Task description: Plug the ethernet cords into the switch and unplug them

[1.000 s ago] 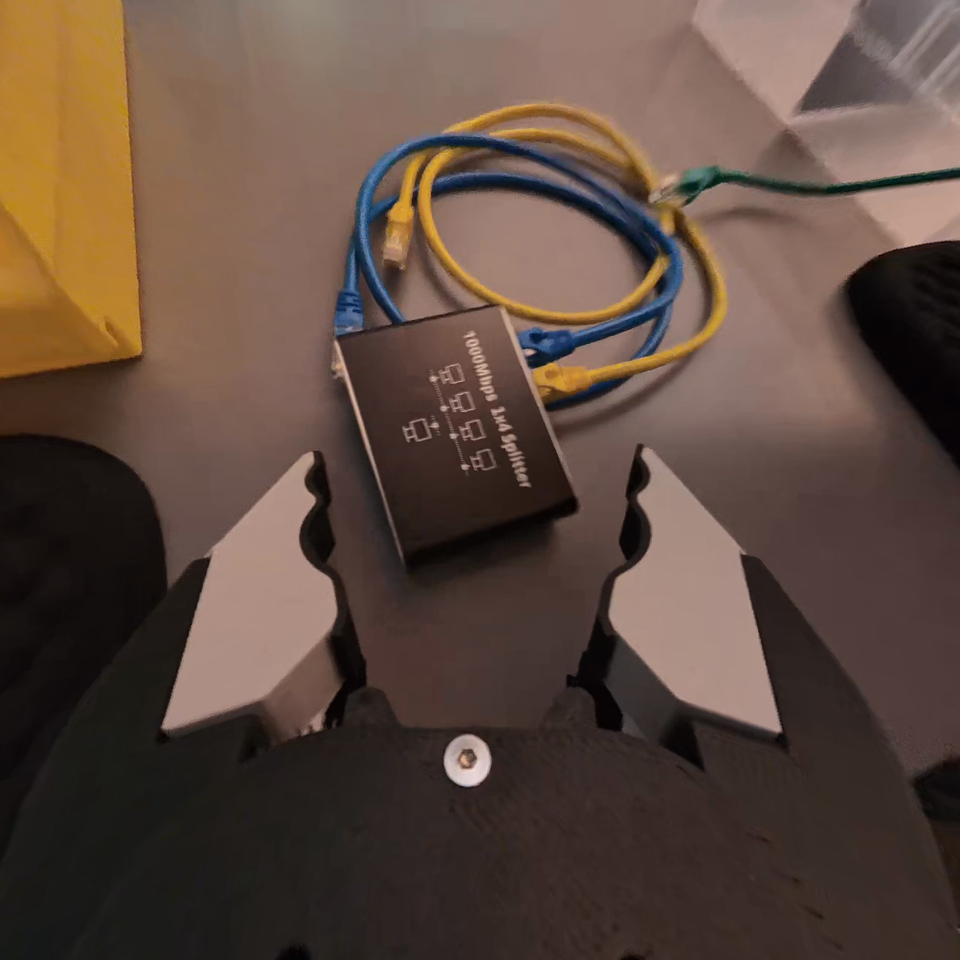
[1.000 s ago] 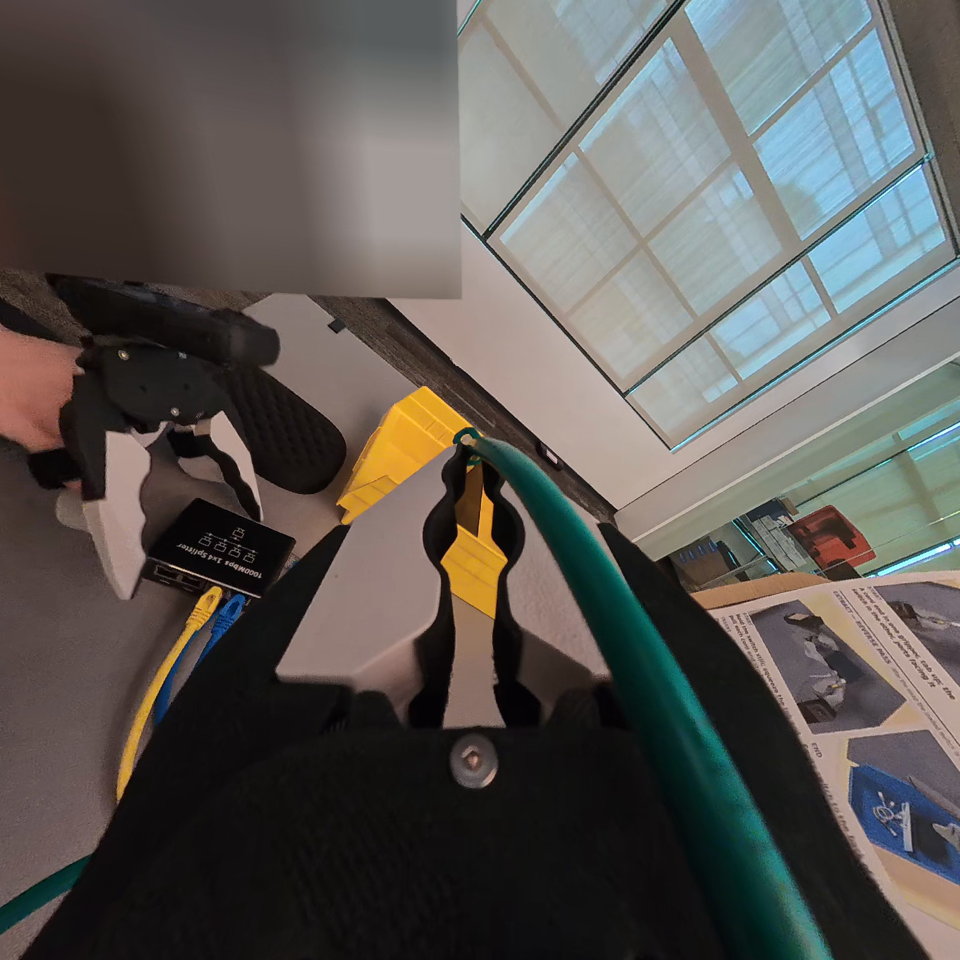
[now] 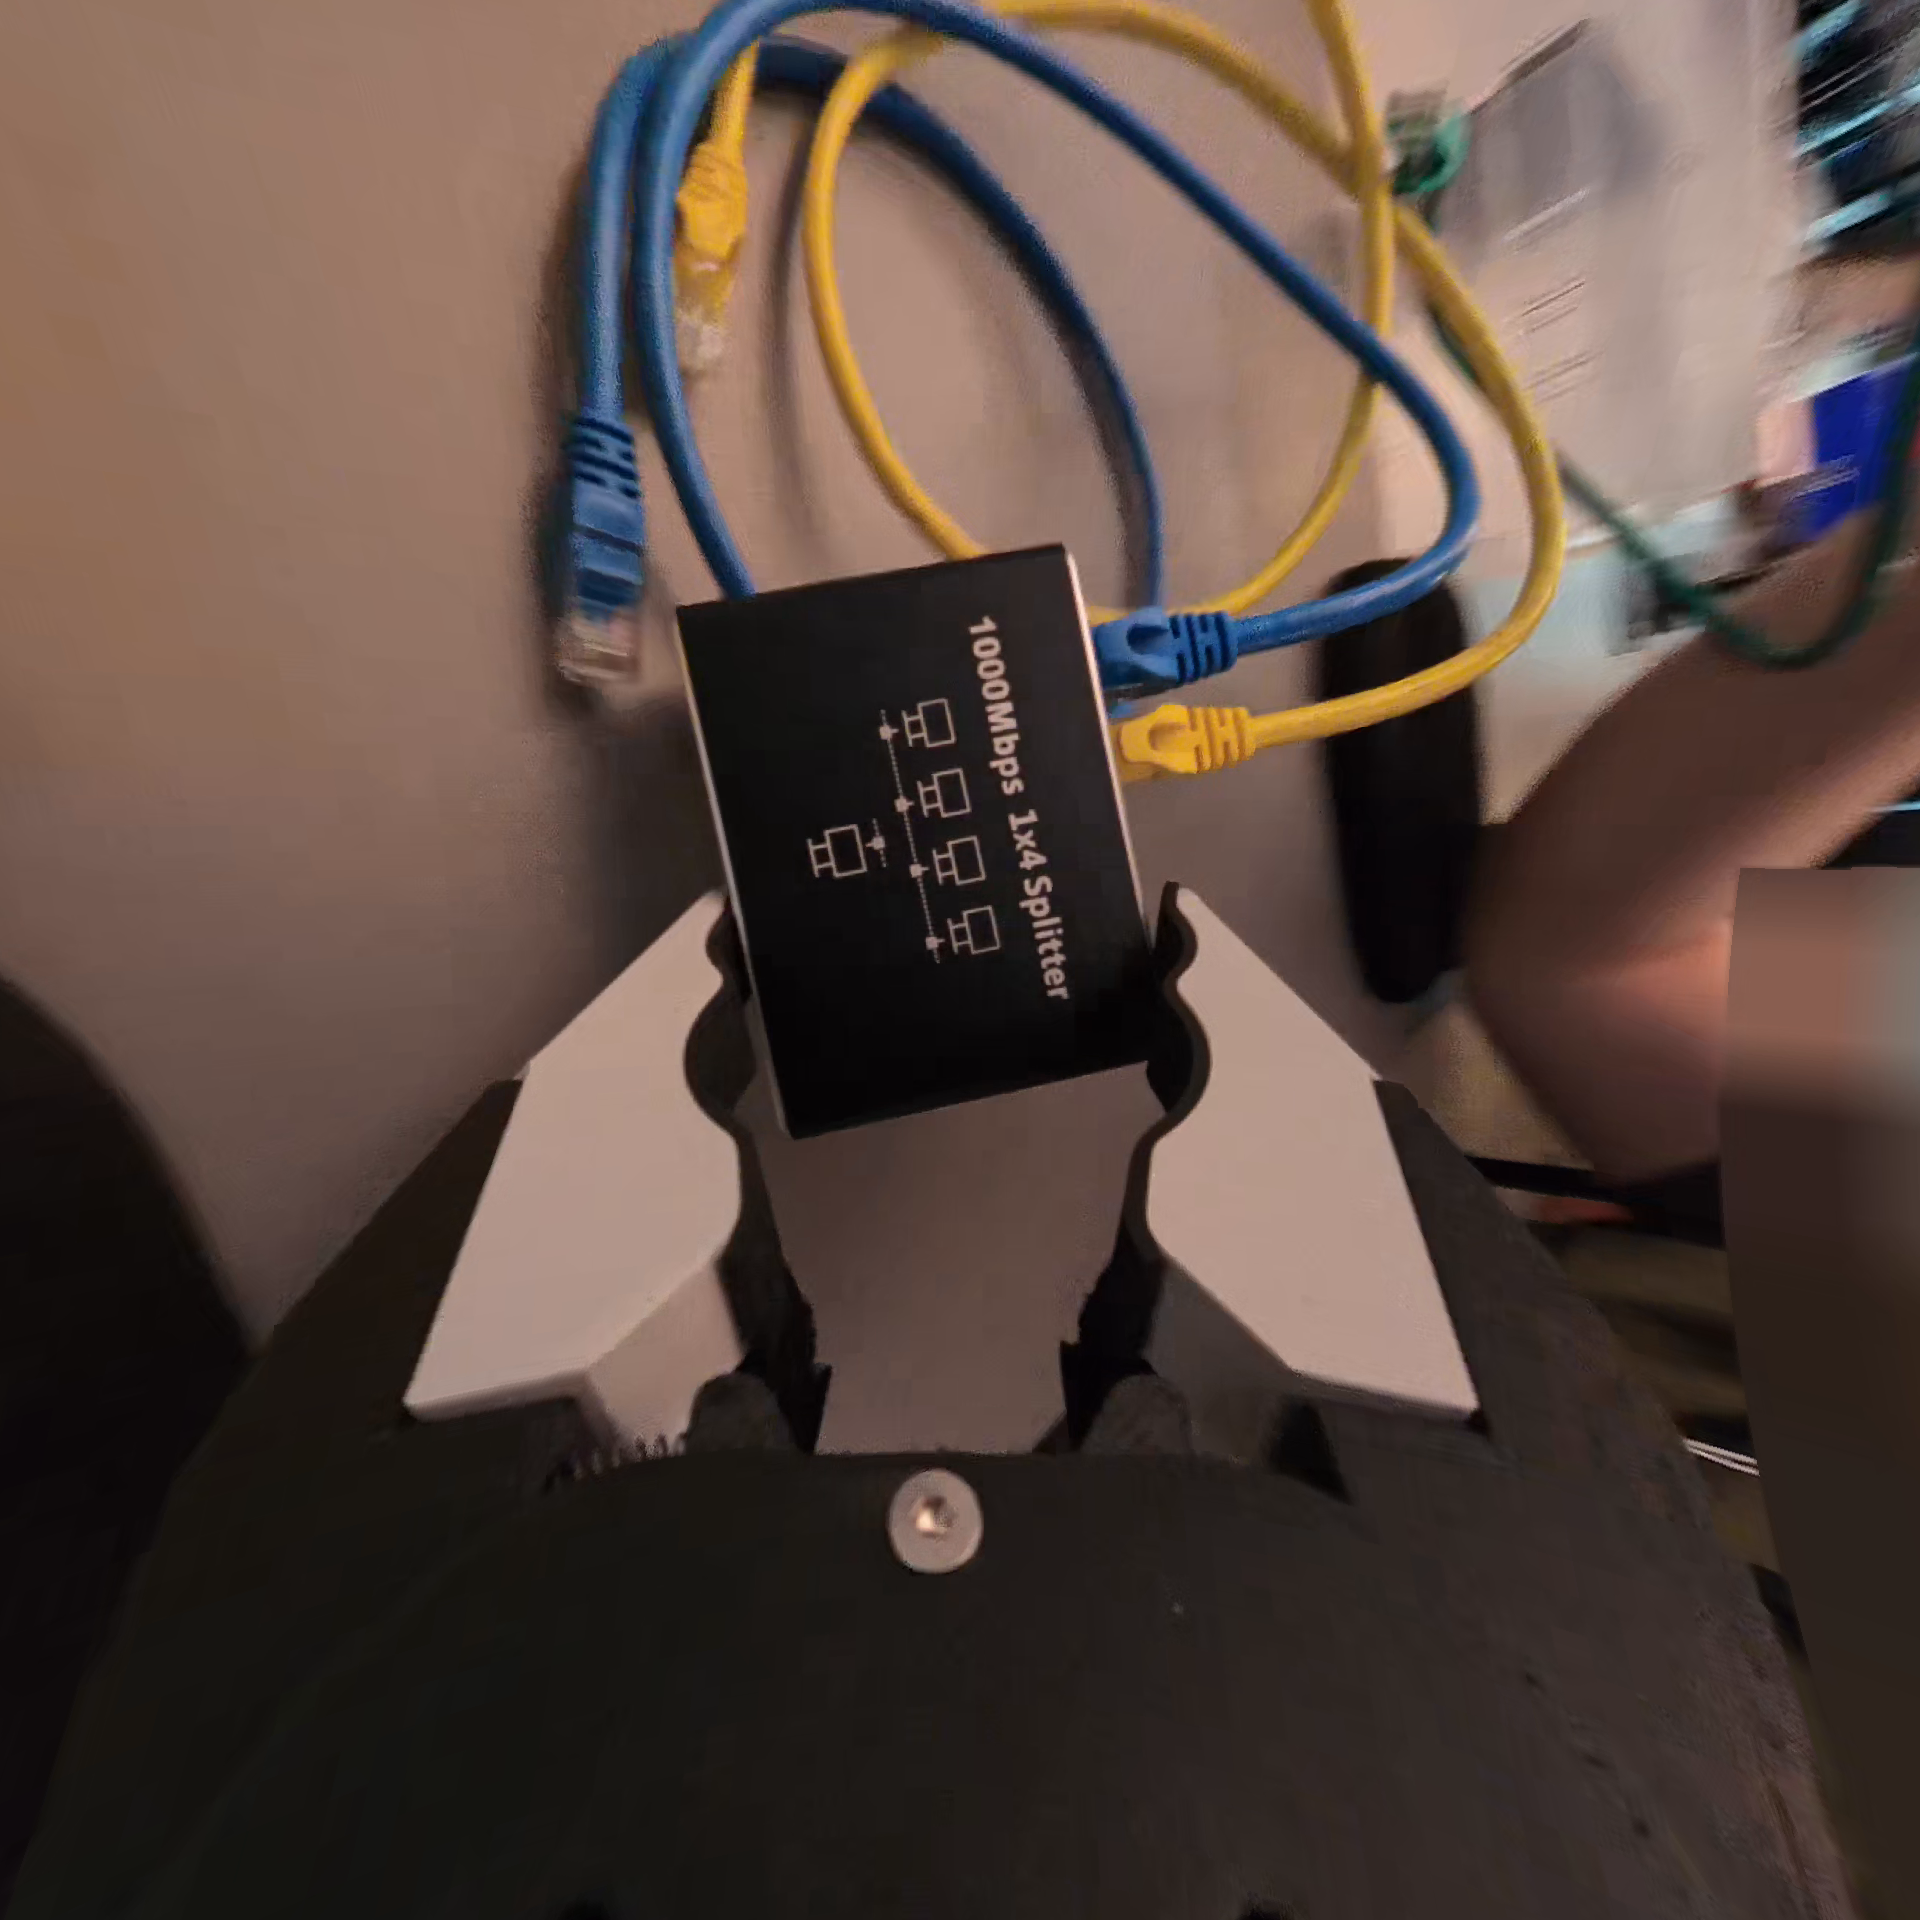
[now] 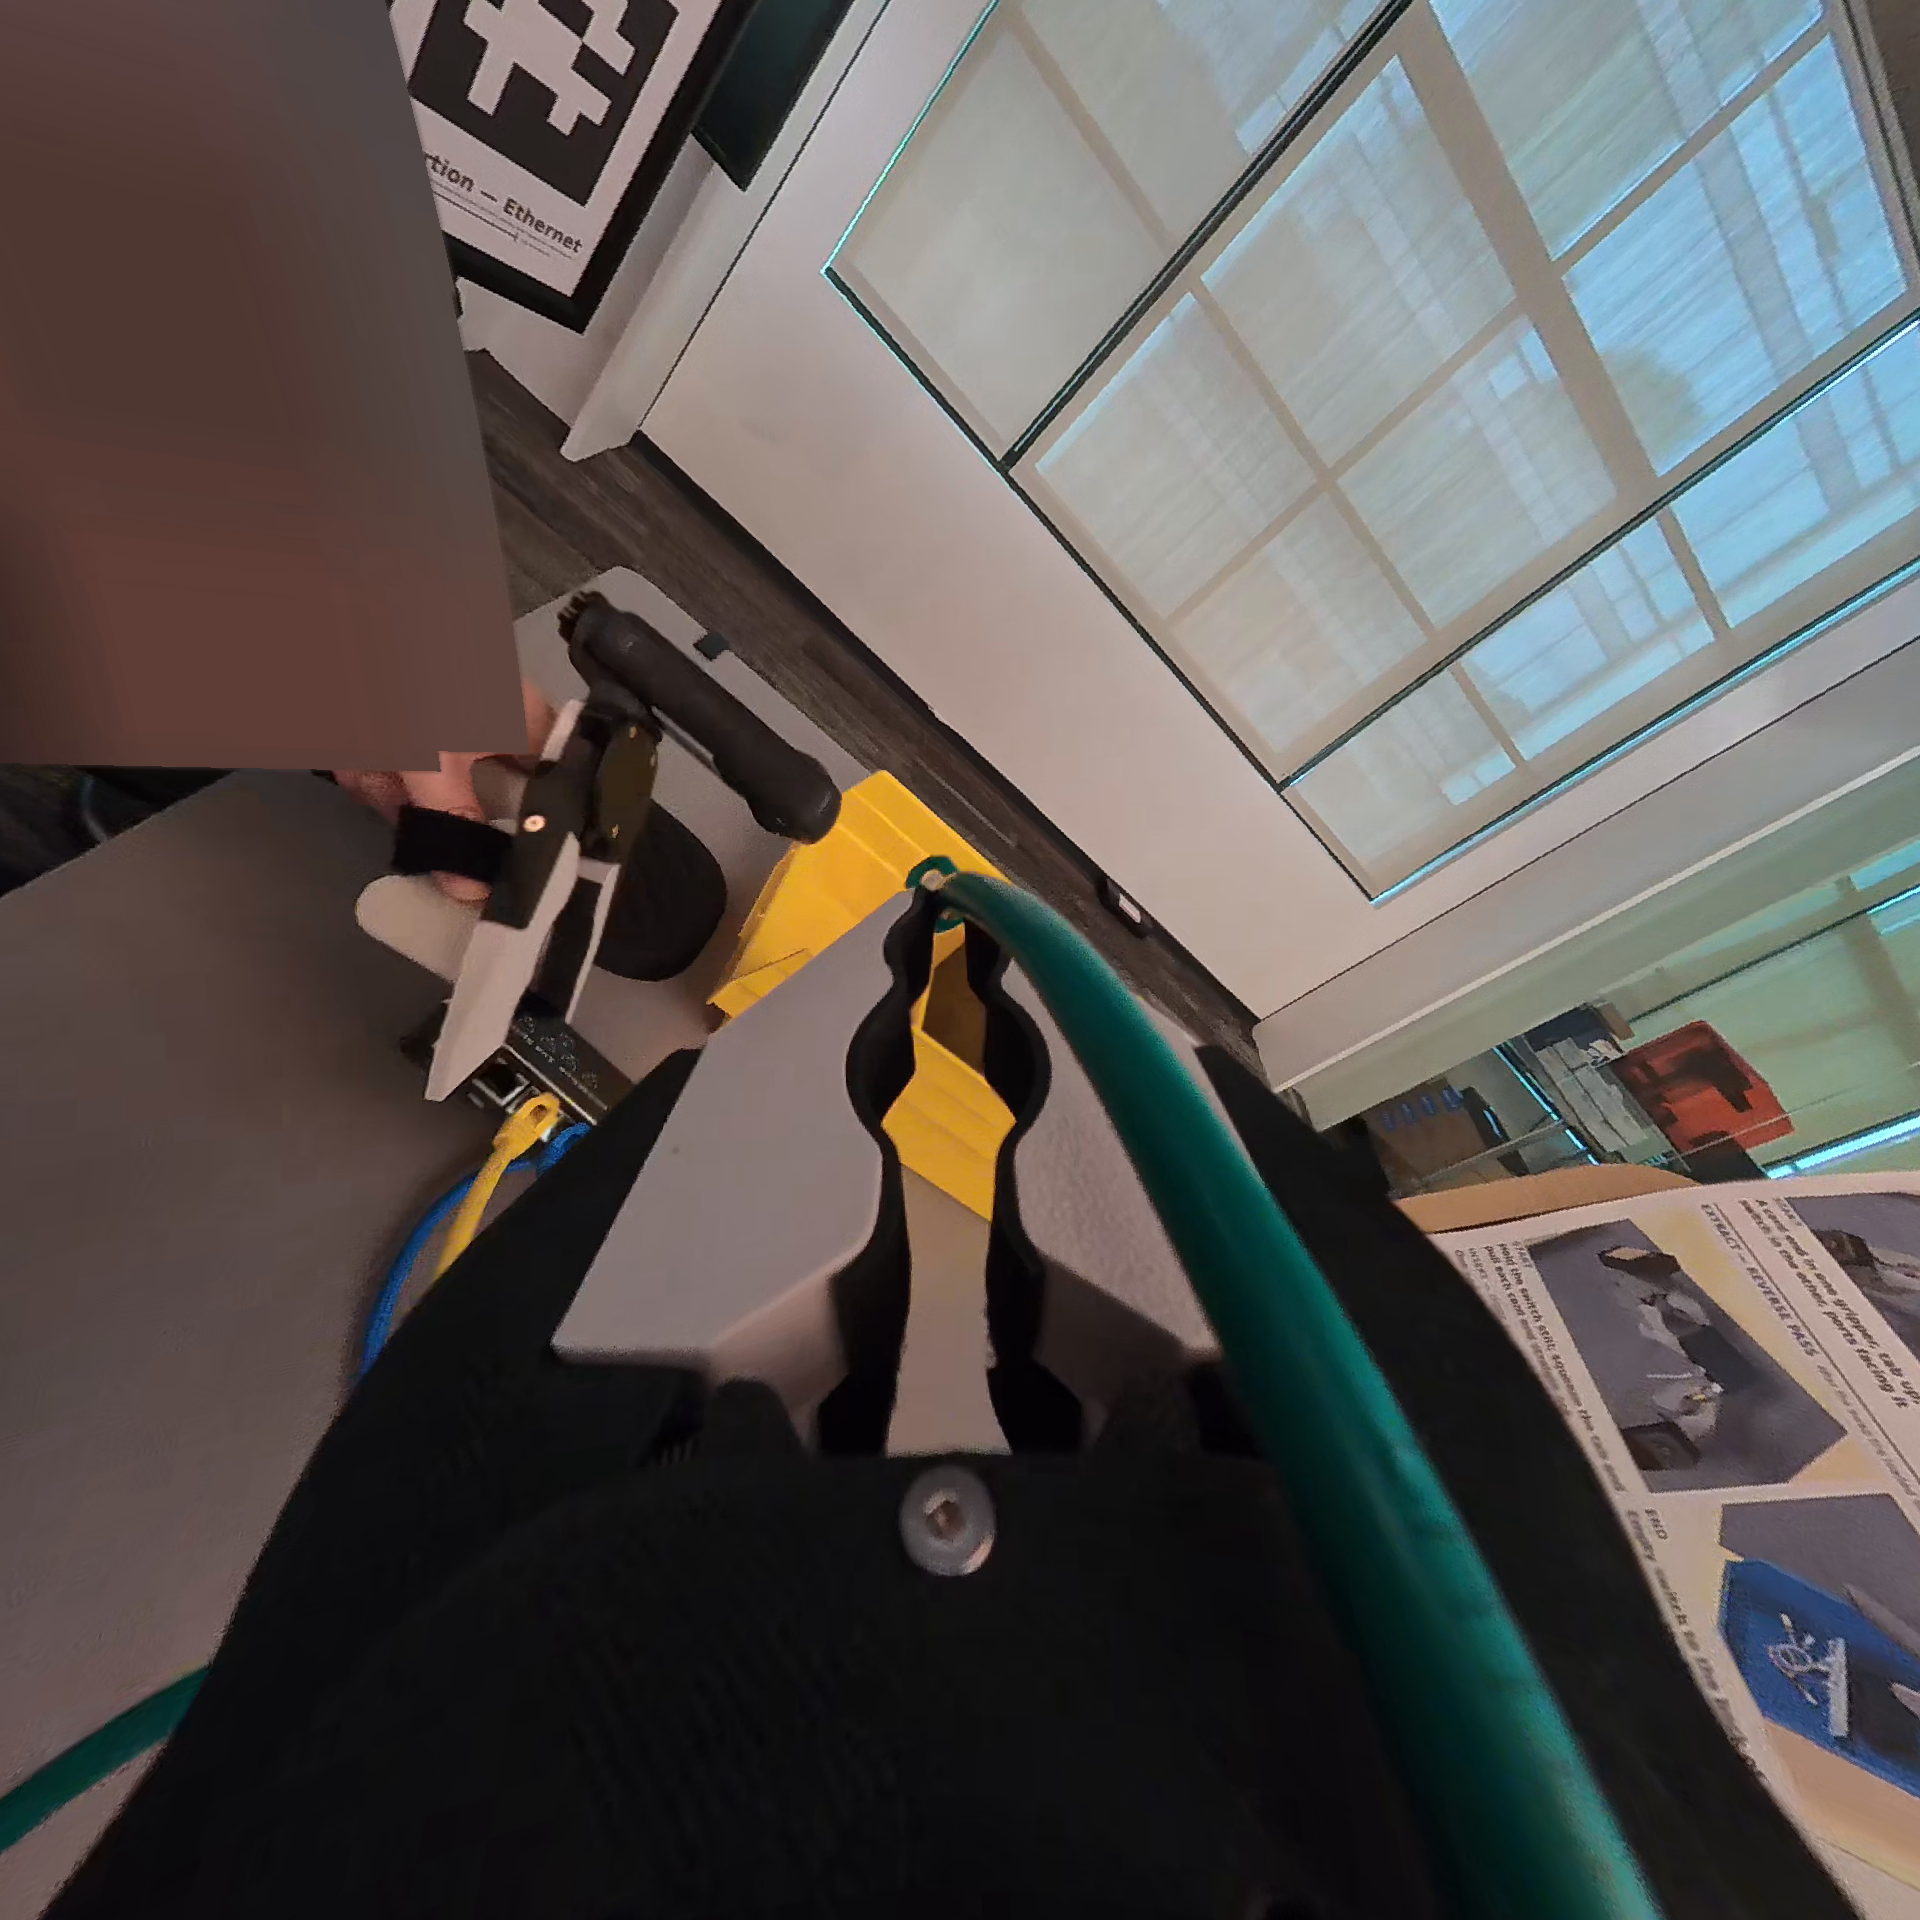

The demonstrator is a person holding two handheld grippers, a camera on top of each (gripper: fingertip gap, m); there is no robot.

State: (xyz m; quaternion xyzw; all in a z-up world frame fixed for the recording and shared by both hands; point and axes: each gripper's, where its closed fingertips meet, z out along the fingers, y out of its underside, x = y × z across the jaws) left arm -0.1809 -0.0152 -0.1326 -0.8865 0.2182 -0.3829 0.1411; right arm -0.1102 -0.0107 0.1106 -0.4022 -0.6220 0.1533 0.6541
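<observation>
The black switch (image 3: 914, 831) sits between the fingers of my left gripper (image 3: 945, 925), which is shut on its near end. A blue cord (image 3: 1164, 644) and a yellow cord (image 3: 1184, 743) are plugged into its right side. Their other plugs, blue (image 3: 597, 561) and yellow (image 3: 712, 229), lie loose on the grey table. My right gripper (image 4: 940, 899) is shut on the plug end of the green cord (image 4: 1247, 1247), which runs back over its right finger. The right wrist view shows the left gripper (image 4: 520, 935) on the switch (image 4: 551, 1070), to the left of my right gripper.
A yellow bin (image 4: 831, 894) stands on the table behind the switch. Black padded objects (image 3: 1392, 779) lie beside the cords. A person's arm (image 3: 1662, 935) is at the right. A printed sheet (image 4: 1714, 1403) lies at the right. Windows are behind.
My left gripper moved forward and shut on the switch, which was lying free in front of its open fingers. My right gripper still holds the green cord.
</observation>
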